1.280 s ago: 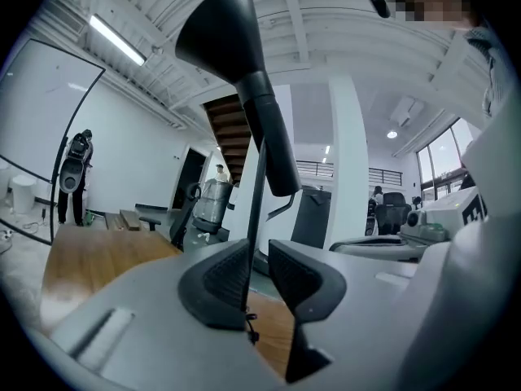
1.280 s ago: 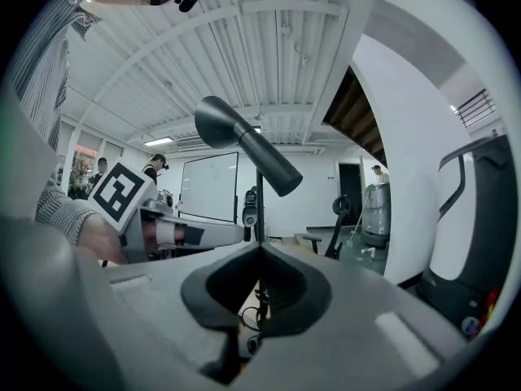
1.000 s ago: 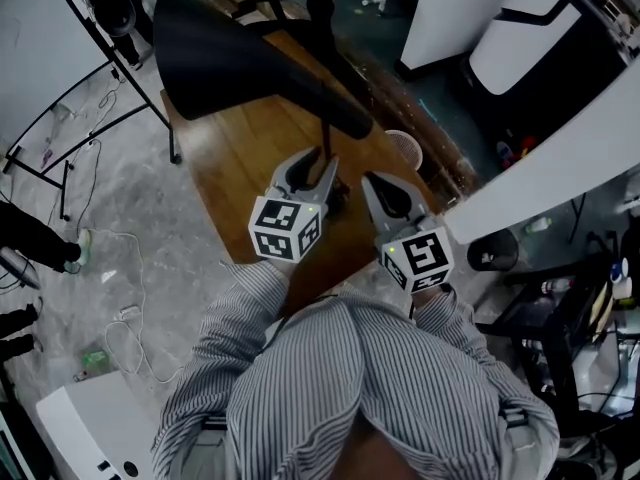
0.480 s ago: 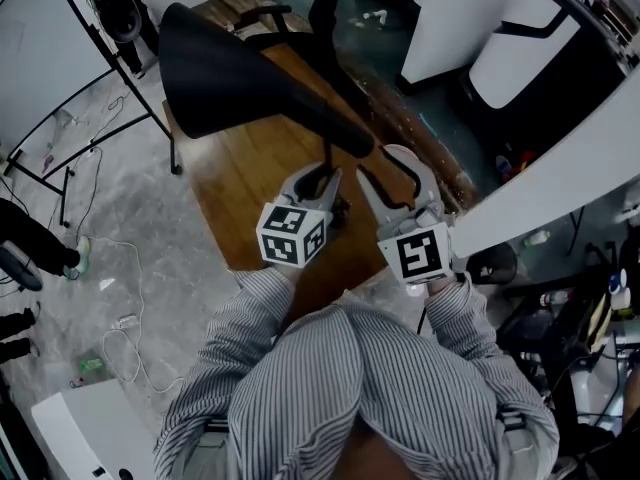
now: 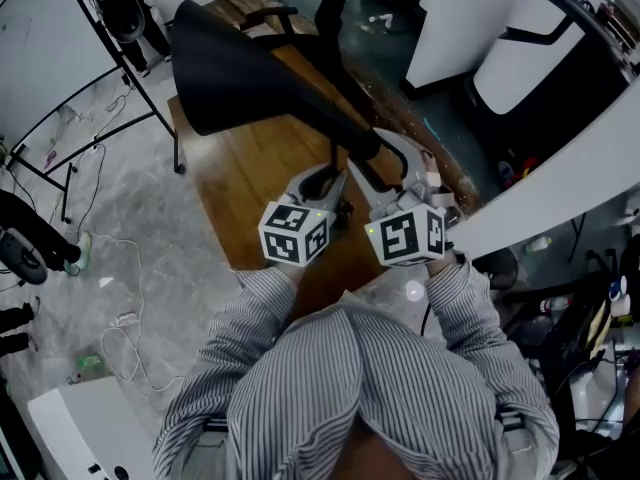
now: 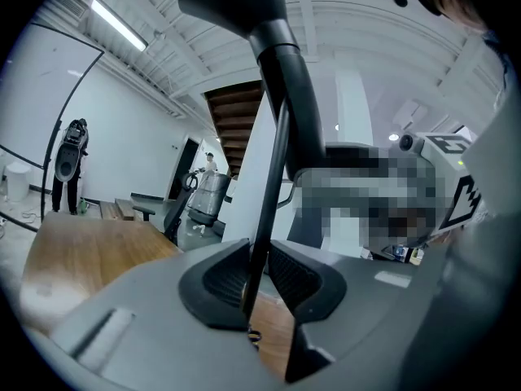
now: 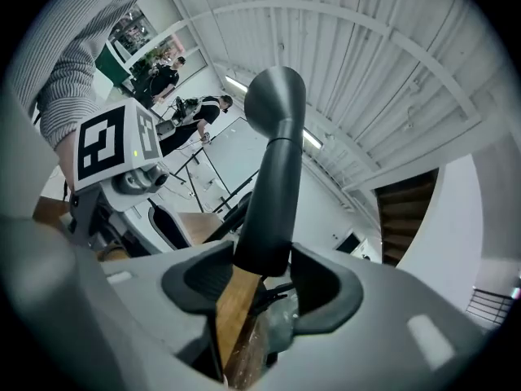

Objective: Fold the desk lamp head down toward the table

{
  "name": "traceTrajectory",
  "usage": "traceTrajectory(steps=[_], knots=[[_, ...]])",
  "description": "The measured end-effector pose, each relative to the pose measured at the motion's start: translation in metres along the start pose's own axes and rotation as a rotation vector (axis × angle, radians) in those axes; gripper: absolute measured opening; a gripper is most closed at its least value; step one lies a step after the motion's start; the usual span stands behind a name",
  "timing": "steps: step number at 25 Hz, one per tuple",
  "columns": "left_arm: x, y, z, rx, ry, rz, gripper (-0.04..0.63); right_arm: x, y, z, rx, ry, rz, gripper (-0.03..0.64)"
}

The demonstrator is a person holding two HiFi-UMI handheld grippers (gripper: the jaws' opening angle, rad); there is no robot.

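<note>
Two holds were on the lamp, and I judged either could fail me. My left claw (image 6: 257, 274) was pinched narrow on the thin stem (image 6: 273, 177), low down toward the base. My right claw (image 7: 260, 277) sat round the blunt rear end of the lamp head (image 7: 273, 177), with the pads seemingly against both sides of that thick black neck. Only the very end of the neck lay between those pads, and it looked smooth and rounded, so a hard push might squeeze it out. The wide cone of the head hung raised, well above the wooden table (image 5: 240, 188) and out to my left. If the joint were stiff, the stem could twist in my left claw or the whole lamp could tip. If it gave at once, the cone might drop onto the wood. My forearms, in striped sleeves (image 5: 460, 298), were drawn in close before my chest, the claws near each other, the right one angled upward.
</note>
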State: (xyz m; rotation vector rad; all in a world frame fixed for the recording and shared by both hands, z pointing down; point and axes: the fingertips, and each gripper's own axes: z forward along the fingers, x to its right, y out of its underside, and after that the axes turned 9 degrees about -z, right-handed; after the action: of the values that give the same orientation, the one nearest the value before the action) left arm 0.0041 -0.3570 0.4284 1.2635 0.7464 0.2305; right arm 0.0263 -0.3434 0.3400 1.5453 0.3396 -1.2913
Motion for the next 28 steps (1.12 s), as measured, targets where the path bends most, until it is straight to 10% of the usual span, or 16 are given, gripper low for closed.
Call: traceTrajectory(steps=[28], knots=[[0.000,-0.001,-0.001,-0.013,-0.014,0.027,0.060,0.013,0.003,-0.007,-0.124,-0.185,-0.175,0.202]])
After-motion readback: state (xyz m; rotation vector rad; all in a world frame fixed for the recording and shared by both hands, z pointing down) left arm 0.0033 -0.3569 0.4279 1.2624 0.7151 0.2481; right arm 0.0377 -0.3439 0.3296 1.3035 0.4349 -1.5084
